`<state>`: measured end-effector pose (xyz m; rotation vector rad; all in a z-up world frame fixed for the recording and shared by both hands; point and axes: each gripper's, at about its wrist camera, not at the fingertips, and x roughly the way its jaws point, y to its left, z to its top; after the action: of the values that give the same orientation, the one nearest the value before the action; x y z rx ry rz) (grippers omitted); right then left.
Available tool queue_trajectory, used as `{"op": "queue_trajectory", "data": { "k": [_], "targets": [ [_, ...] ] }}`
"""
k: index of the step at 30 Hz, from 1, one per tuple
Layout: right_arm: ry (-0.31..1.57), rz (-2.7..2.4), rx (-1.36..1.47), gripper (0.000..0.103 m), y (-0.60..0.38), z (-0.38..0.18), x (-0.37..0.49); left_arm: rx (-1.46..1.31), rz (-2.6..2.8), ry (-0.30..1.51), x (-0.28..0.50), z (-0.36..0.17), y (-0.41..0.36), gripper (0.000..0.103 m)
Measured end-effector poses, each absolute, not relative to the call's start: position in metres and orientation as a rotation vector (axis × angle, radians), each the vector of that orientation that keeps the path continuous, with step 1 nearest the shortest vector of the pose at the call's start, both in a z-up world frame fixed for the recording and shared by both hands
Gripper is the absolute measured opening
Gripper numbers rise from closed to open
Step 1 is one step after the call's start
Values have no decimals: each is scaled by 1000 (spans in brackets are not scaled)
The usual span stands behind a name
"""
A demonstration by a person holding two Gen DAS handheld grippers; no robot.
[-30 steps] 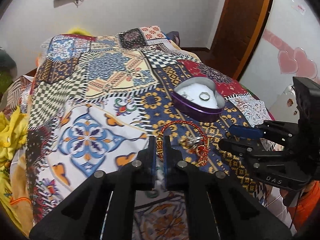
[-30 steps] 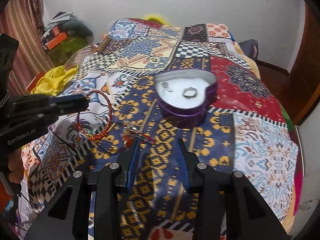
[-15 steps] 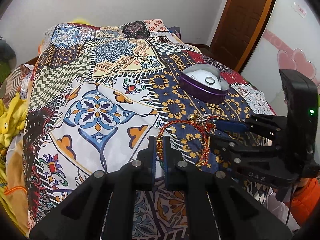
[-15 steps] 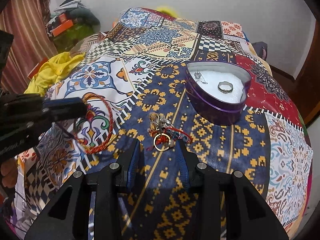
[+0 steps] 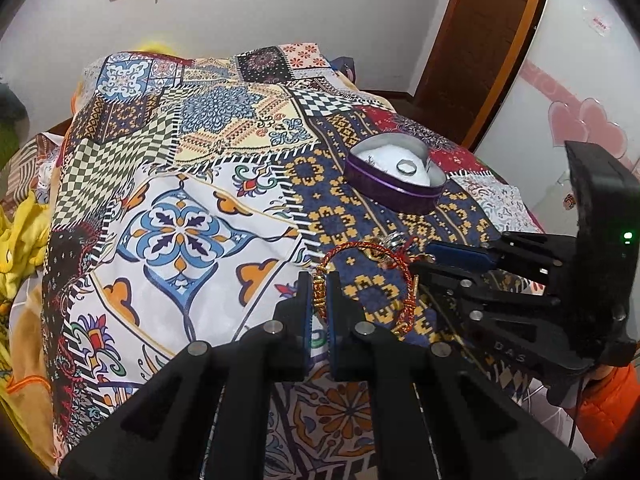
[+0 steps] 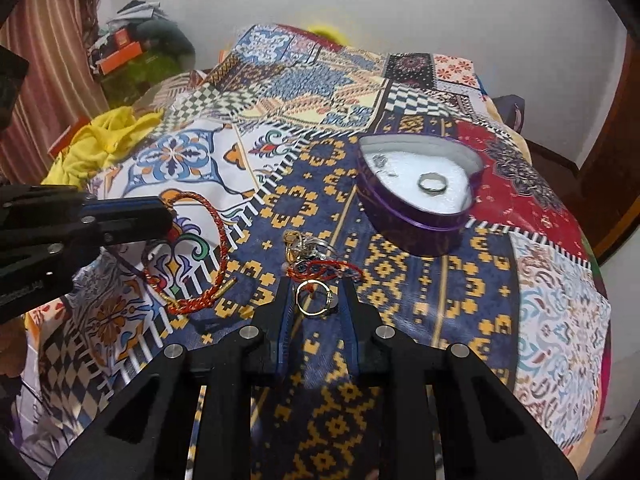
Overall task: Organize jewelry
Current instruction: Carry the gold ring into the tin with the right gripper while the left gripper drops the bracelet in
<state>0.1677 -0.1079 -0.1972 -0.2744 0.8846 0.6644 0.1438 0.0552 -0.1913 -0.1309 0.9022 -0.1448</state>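
Note:
My left gripper [image 5: 319,285] is shut on the gold clasp of a red braided bracelet [image 5: 405,276], held above the patterned bedspread; the bracelet also shows in the right wrist view [image 6: 218,248], hanging from the left gripper [image 6: 166,216]. My right gripper [image 6: 314,286] is open, its fingers either side of a gold ring [image 6: 314,298] at the near end of a small tangle of jewelry [image 6: 308,248]. A purple heart-shaped tin [image 6: 416,216] with white lining holds a silver ring [image 6: 432,182] and a small silver piece [image 6: 380,160]. The tin also shows in the left wrist view [image 5: 394,190].
The patchwork bedspread [image 6: 560,300] covers the bed. Yellow cloth [image 6: 100,144] lies at its left edge, with clutter [image 6: 132,52] and a curtain behind. A wooden door [image 5: 480,40] stands at the far right.
My right gripper has moved forward and down until its open fingers straddle the gold ring. My left gripper still holds the bracelet, shifted slightly.

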Motion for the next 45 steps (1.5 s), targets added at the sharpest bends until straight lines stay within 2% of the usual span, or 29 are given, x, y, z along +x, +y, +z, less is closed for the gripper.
{"op": "queue_trajectory", "data": {
  "k": [25, 45],
  "targets": [
    [698, 602, -144, 20, -157, -130, 181, -87, -164, 793, 183, -143, 22, 5],
    [687, 585, -95, 20, -159, -137, 228, -69, -170, 812, 249, -159, 13, 5]
  ]
}}
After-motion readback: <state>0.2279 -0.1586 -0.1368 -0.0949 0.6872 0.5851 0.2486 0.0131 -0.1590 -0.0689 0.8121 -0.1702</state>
